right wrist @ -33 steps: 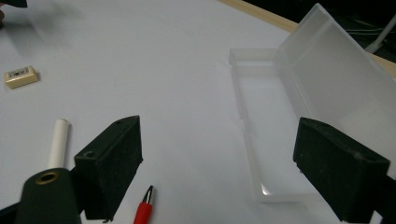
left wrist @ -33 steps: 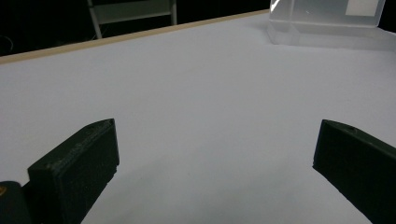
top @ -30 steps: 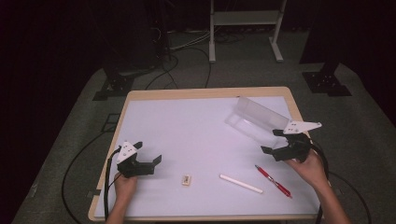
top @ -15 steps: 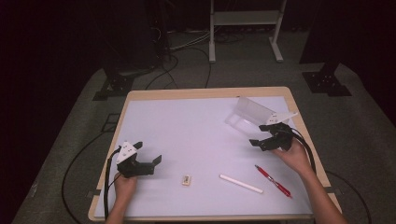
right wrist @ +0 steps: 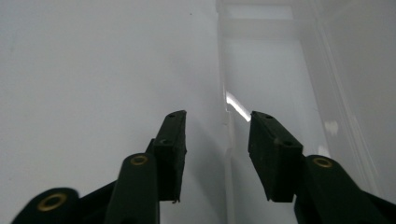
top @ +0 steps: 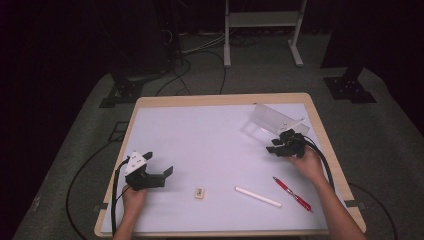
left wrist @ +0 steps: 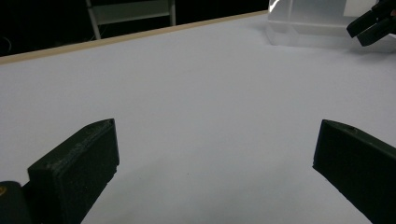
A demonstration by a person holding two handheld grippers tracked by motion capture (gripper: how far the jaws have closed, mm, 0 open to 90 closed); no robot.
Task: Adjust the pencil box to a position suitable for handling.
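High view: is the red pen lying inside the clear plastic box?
No. The red pen lies on the bare table near the front edge, well apart from the clear plastic box.

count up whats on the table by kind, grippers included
grippers: 2, the left gripper and the right gripper
clear plastic box: 1
red pen: 1
white stick: 1
small eraser-like block: 1
total: 6
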